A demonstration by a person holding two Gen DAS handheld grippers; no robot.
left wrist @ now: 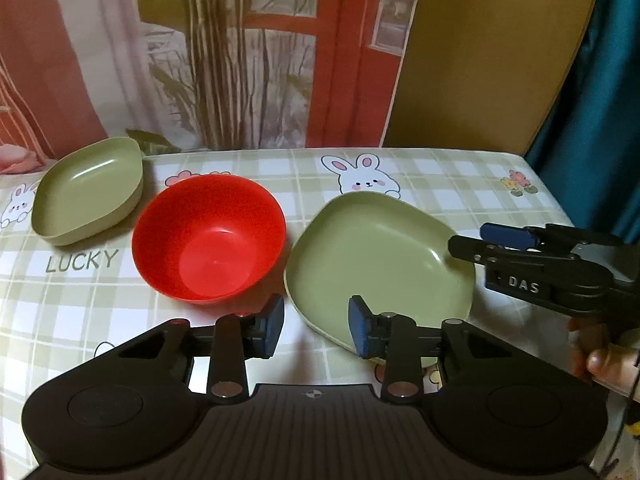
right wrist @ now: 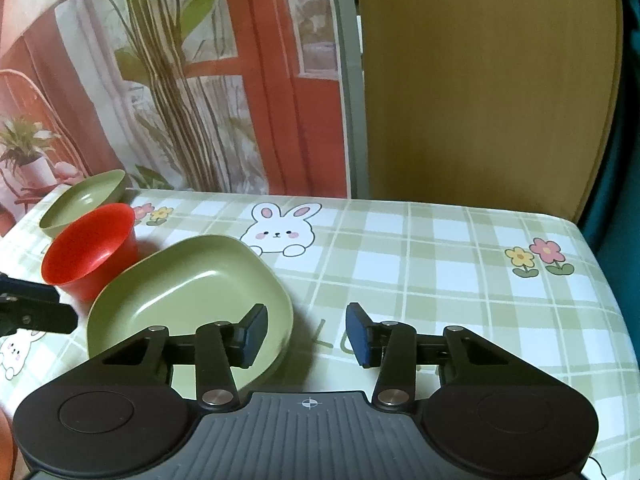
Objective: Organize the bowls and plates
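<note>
Here the green plate (left wrist: 380, 256) lies on the checked tablecloth (right wrist: 440, 256), its near rim under the left gripper's (left wrist: 316, 326) right finger and the right gripper's (right wrist: 306, 334) left finger. Both jaws stand apart, grasping nothing. Beyond-left of the left jaws: red bowl (left wrist: 208, 236), then green bowl (left wrist: 88, 190).

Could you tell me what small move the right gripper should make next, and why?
Probably shift the right gripper slightly toward the large green plate so its near rim sits between the fingers. Both it and the left gripper are open and empty, and the plate lies flat on the tablecloth beside the red bowl and the green bowl, nothing stacked yet.
</note>
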